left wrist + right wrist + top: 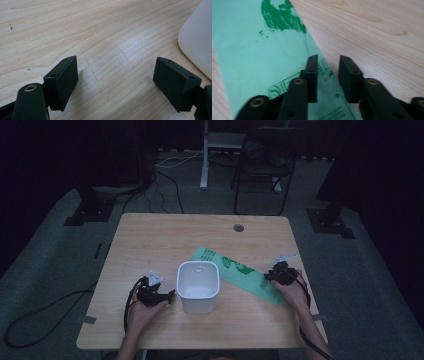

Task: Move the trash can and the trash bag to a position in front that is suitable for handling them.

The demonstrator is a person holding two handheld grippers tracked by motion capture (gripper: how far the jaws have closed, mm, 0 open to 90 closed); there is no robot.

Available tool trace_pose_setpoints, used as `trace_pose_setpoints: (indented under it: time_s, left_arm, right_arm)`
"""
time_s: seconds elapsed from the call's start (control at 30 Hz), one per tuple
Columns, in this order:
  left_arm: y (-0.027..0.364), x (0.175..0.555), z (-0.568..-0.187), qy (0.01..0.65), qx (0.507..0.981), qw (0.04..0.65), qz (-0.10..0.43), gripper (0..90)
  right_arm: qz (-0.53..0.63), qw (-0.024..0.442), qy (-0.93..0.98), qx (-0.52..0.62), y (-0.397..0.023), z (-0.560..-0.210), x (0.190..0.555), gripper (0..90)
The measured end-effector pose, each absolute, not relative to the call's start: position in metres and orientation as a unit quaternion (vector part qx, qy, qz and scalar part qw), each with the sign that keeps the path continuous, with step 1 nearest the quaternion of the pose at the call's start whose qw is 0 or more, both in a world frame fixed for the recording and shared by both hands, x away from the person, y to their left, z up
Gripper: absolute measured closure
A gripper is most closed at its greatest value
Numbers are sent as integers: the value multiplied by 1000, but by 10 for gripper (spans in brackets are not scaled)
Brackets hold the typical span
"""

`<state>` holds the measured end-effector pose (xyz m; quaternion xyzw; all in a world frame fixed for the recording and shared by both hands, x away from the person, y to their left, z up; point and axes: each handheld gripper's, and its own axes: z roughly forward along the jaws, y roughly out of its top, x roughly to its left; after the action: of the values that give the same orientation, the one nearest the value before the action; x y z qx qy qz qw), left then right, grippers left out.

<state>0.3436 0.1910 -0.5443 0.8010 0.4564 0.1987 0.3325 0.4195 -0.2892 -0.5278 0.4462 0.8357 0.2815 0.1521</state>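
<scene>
Near the desk's (150, 235) front edge, toward the left corner: left tongs (172, 296) held low in the left hand (142, 312), jaws spread wide over bare wood, nothing between them. In the left gripper view, left tongs (115, 82) apart, with the rounded white wall of the bin (197, 37) just beside the right-hand jaw, not touching it.

A little farther in, about midway between the side edges: white bin (198, 285) standing upright, open mouth up, inside empty apart from a faint mark on its floor.

Toward the right edge: right tongs (267, 276) in the right hand (295, 292), tips over the near end of the green plastic bag (235, 270). In the right gripper view, right tongs (328, 77) parted by a narrow gap, hovering over the printed edge of the bag (257, 55), not clamped on it.

Farther back: bag lying flat, running aslant from the right hand toward the desk's middle, passing just behind the bin.
</scene>
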Motion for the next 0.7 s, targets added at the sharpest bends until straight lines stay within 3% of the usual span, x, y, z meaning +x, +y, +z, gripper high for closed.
trace_pose_setpoints:
  time_s: [0.17, 0.7]
  left_arm:
    - [191, 344, -544, 457, 801, 333, 199, 207]
    - [191, 344, -544, 456, 801, 333, 199, 207]
  right_arm:
    - [266, 152, 846, 436, -290, -526, 413, 892]
    - [230, 172, 834, 471, -318, -523, 367, 900]
